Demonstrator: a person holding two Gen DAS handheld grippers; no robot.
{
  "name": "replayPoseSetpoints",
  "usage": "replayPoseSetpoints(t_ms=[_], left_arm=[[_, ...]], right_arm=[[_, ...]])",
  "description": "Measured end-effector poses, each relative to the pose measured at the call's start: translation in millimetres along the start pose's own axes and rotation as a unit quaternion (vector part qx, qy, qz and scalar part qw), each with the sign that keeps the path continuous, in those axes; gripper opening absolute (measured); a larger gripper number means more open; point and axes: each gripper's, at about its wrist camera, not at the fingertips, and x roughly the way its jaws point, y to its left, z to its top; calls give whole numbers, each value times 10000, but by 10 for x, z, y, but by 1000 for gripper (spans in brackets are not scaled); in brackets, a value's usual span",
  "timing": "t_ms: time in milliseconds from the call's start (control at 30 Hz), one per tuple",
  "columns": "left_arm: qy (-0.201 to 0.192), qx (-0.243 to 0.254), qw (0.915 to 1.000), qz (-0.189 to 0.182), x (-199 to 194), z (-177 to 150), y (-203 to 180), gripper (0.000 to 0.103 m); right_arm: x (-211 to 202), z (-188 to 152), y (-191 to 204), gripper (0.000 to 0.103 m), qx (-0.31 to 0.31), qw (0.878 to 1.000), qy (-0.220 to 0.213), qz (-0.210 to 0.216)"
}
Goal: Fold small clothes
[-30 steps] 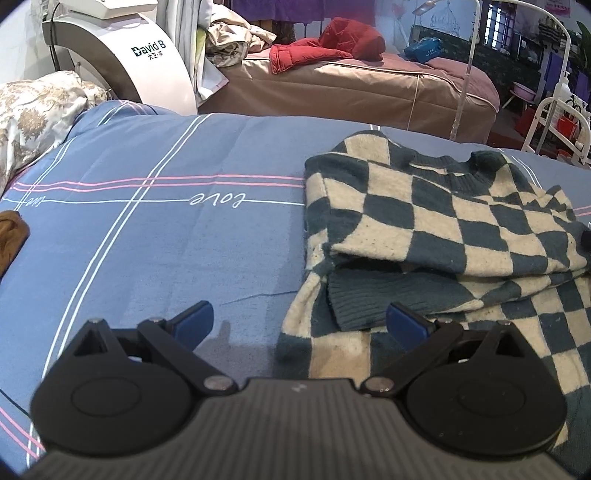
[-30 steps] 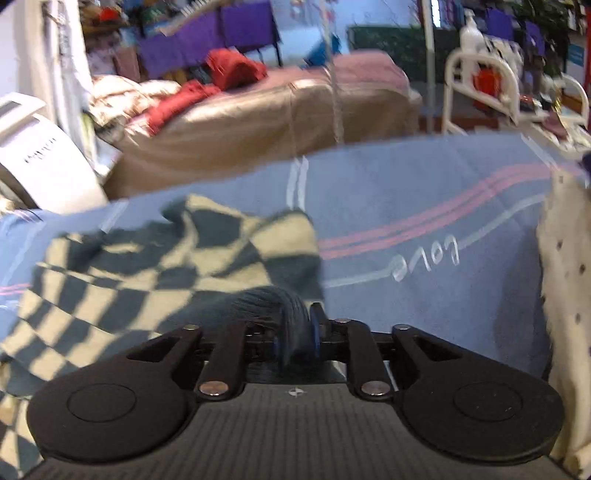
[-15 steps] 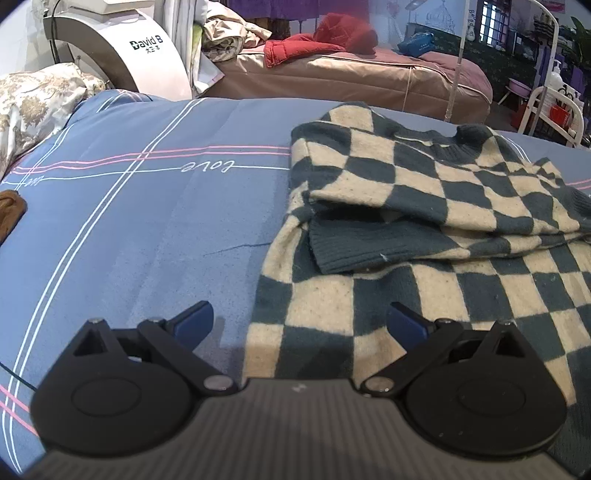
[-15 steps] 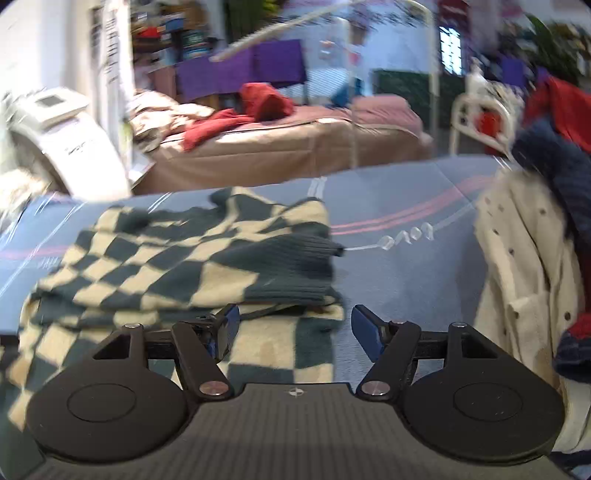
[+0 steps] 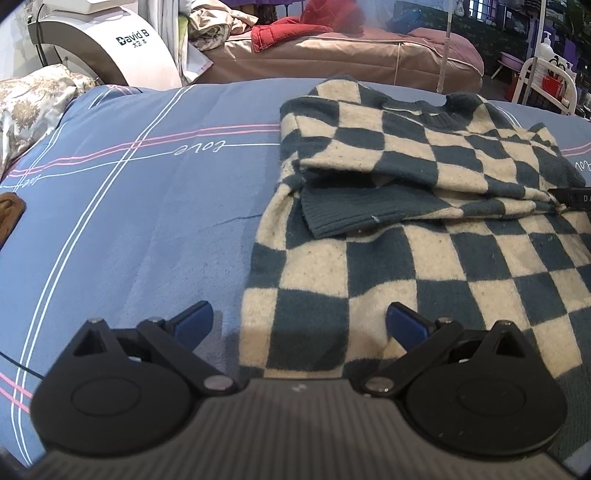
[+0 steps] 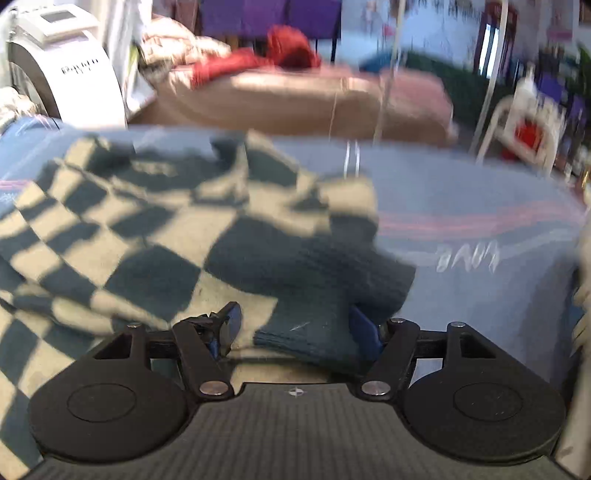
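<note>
A floral pillow [image 5: 29, 96] and a white machine [image 5: 107, 48] marked "David B" edge the far left of a blue striped bed [image 5: 140, 221], where a checkered sweater [image 5: 424, 206] lies part-folded. The left gripper [image 5: 299, 321] hovers low over the sweater's near left hem corner, its blue-tipped fingers [image 5: 192, 321] spread wide and holding nothing; one tip sits over bare sheet, the other over the knit. Toward the middle, both sleeves appear already laid across the body, a dark ribbed cuff [image 5: 354, 210] resting on the chest. At the right, in a motion-blurred view, the right gripper [image 6: 295, 325] has its fingers partly spread around a dark ribbed edge [image 6: 314, 332] of the sweater; whether the tips press the cloth cannot be told from the blur. A second bed [image 5: 332, 55] with red clothing [image 5: 280, 29] stands behind. By the look of it, the sleeve folds are done; bringing the hem up toward the collar [image 5: 454, 107] and squaring the bundle seem to be what is left.
</note>
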Motion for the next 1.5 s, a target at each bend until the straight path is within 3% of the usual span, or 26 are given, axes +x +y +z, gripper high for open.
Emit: replayPoseSetpoints(t_ms=[167,367,500,633,733,833,967,1133,1233,1333,1500], left_arm=[[60,-114,9999,-46,47,-1,77,103],[-63,67,9999,-46,-15,-10,-10,103],[-225,151,9994,-198,-71,16,-24,103],[-516,390,9967,-480,-93,376,26,103],[-626,469,9963,-367,-79,746,71,103],[-582,417,9966,-404,-80,917,146,103],[-317,398,9977,-453,-147,620,295,103],[434,200,9974,-539,-261,-188,563,103],[503,77,9974,-515,-453,-551,607,103],[415,65,9972,-617,-613,-714,580,103],[625,-411,9916,-1056,-613,-795,504,103]], right_arm=[[-103,-36,47,103,-139,9999,-71,-13],[-693,-254,-21,103,838,9950,-479,256],[-1013,-547,31,103,819,9939,-505,531],[-1030,-368,-21,103,423,9962,-476,597],[-954,-121,-52,103,254,9980,-450,370],[-927,-59,-91,103,439,9966,-318,622],[-1033,-370,-113,103,578,9954,-4,767],[-1412,-1015,-154,103,988,9911,283,847],[-1600,-1261,-96,103,968,9917,412,741],[-1702,-1377,-10,103,909,9921,472,721],[-1701,-1466,14,103,1140,9892,528,756]])
